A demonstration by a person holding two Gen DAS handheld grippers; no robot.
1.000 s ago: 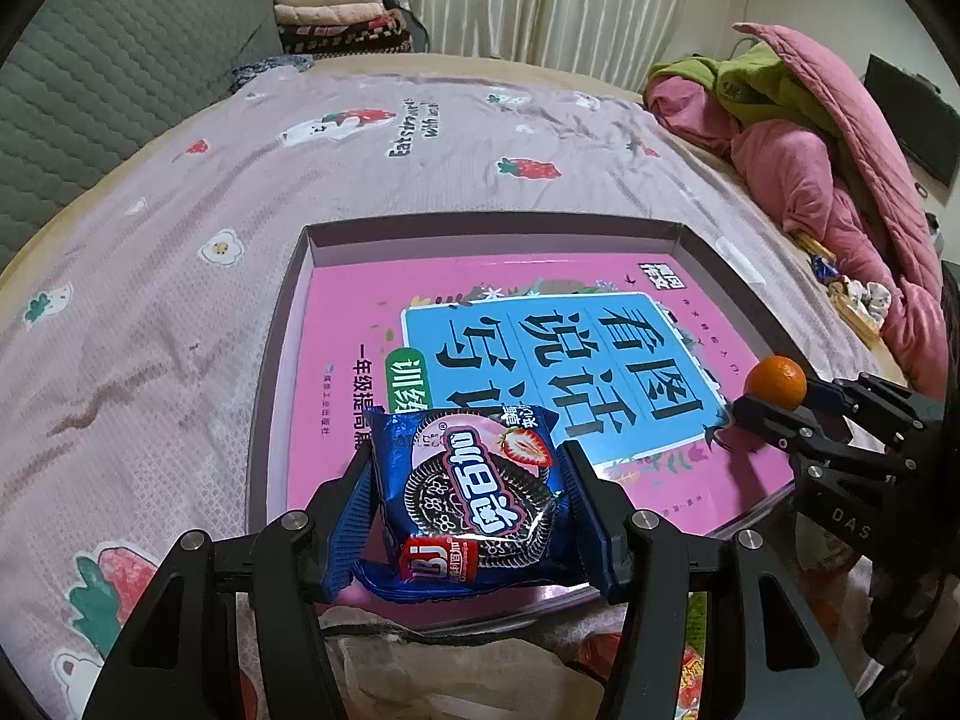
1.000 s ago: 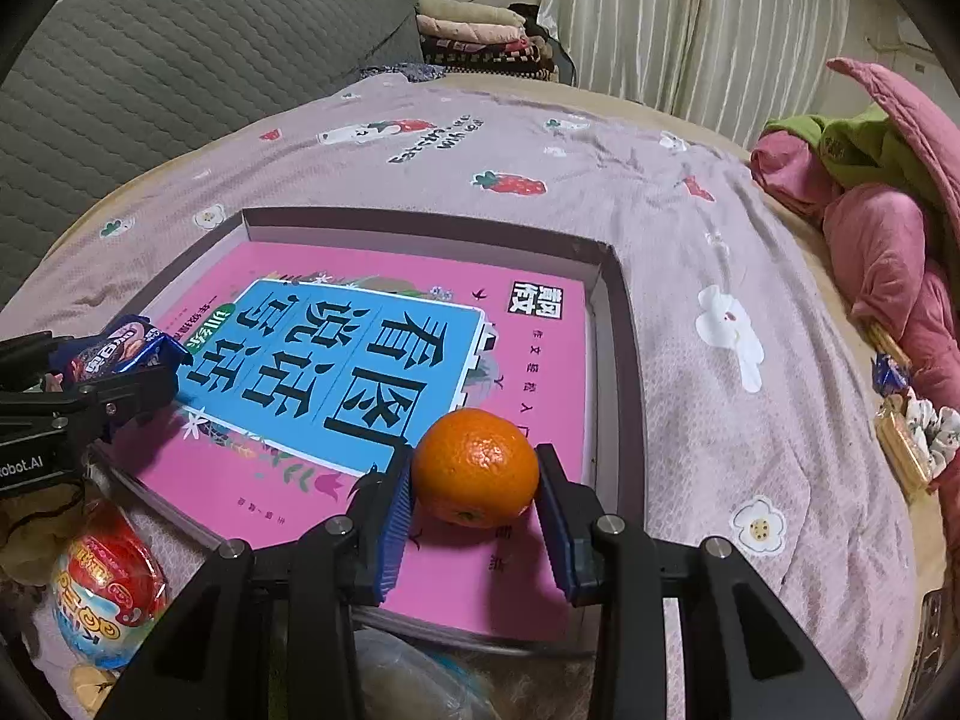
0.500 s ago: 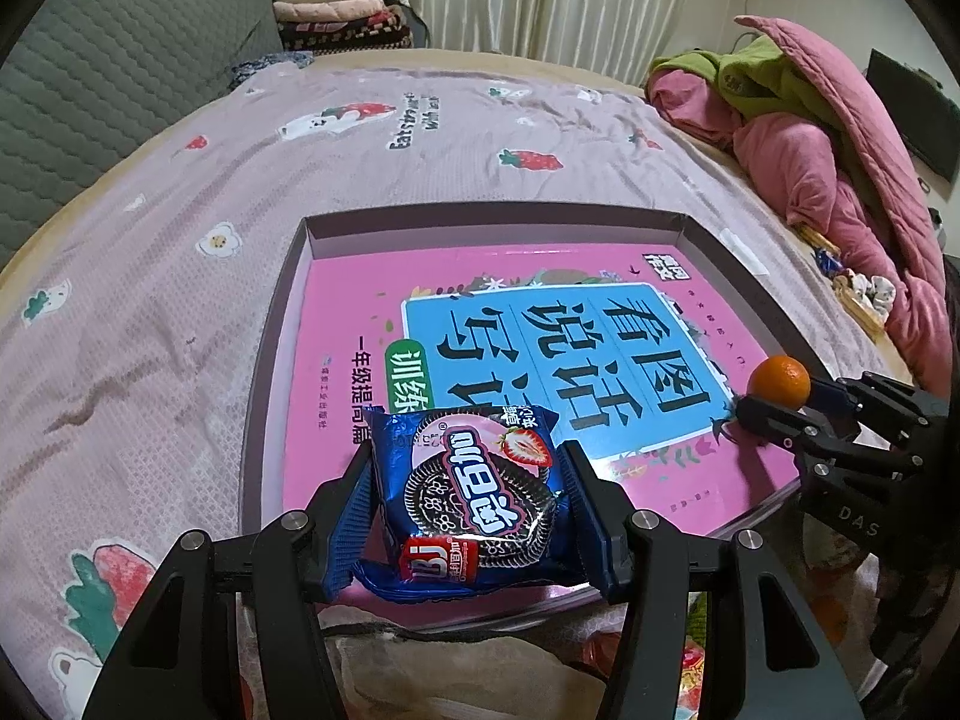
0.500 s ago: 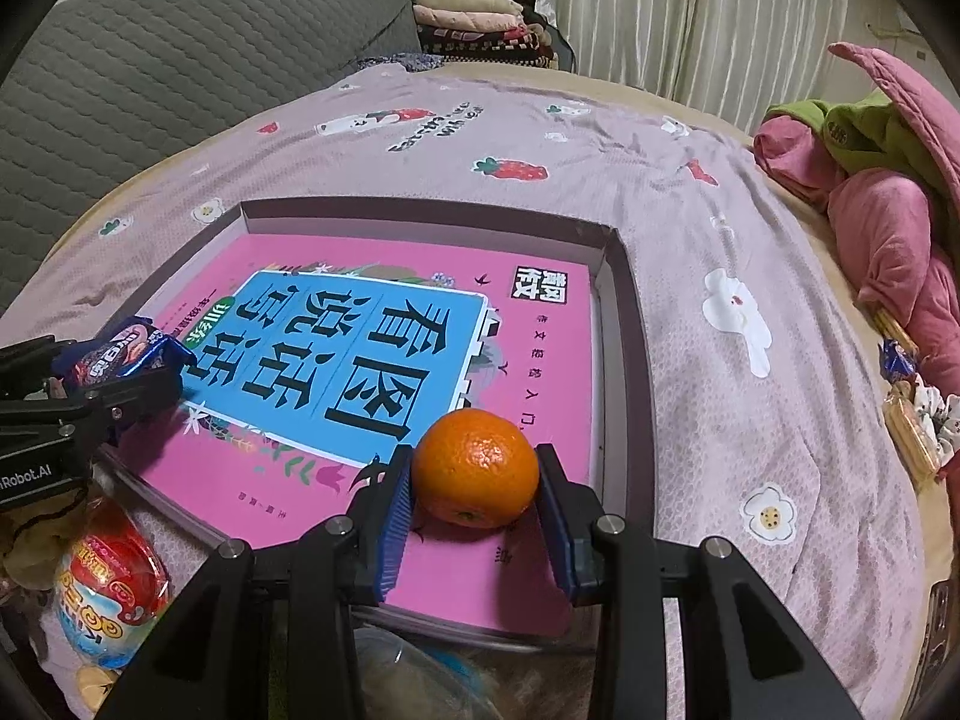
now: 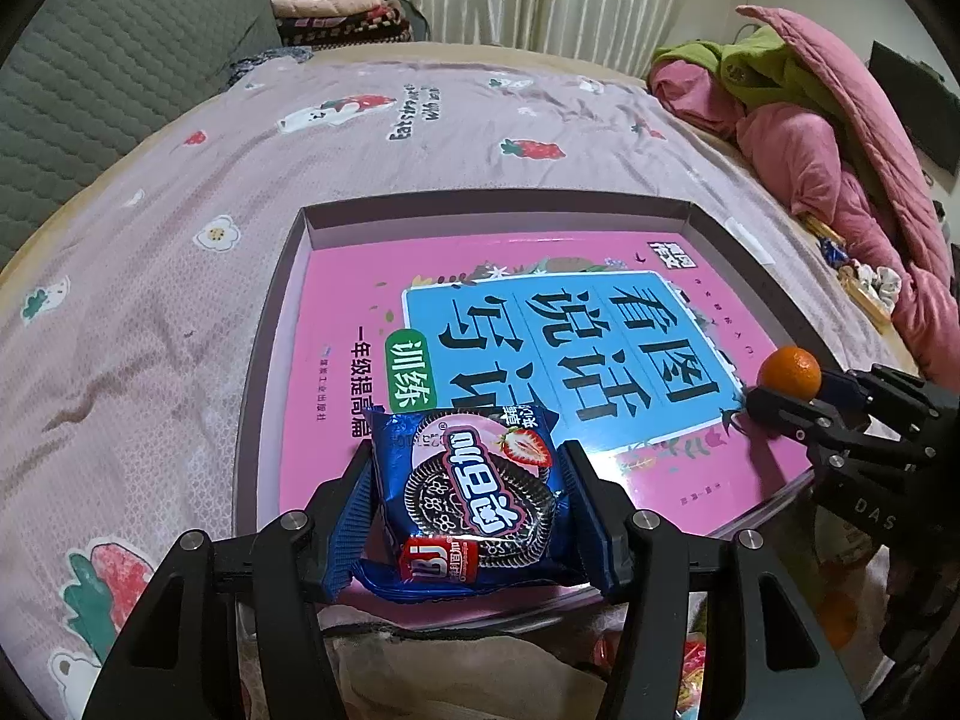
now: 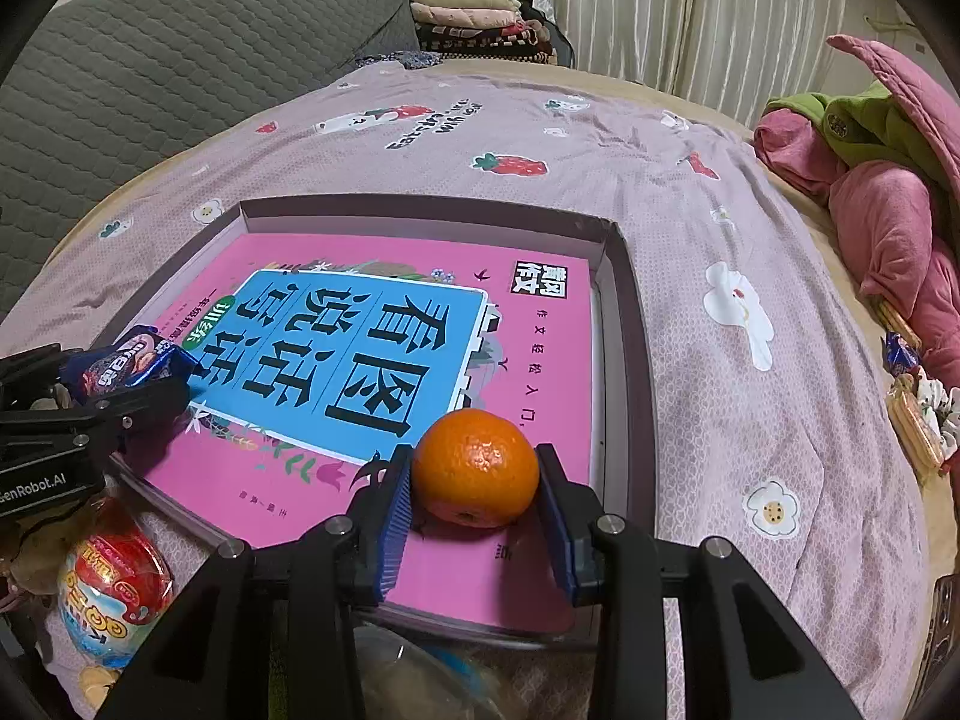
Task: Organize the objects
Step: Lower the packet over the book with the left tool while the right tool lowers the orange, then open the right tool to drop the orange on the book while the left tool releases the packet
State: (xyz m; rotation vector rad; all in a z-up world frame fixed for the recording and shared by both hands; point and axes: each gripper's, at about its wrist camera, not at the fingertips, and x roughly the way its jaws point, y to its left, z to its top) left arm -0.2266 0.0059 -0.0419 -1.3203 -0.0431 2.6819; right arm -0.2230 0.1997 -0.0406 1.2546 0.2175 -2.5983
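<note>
A shallow box with low grey-mauve walls lies on the bed; inside it a pink book with a blue title panel lies flat and covers nearly the whole floor of the box; nothing else rests in the box that can be made out.

The left gripper is clamped on a blue cookie packet, its blue pads pressing the packet's two sides; the packet hangs over the near left part of the book, and whether it touches the cover cannot be told. The right gripper is closed on an orange, one pad against each flank; the orange sits low over the near right corner of the book, close to the box's right wall, and contact with the cover cannot be told.

Just in front of the box, below the left gripper in the right wrist view, lies a snack bag in red and blue. The bed carries a mauve sheet printed with strawberries and flowers; a grey quilted headboard stands at the left, folded blankets are stacked at the far edge, pale curtains hang behind, and a pink quilt with green cloth is heaped at the right.
</note>
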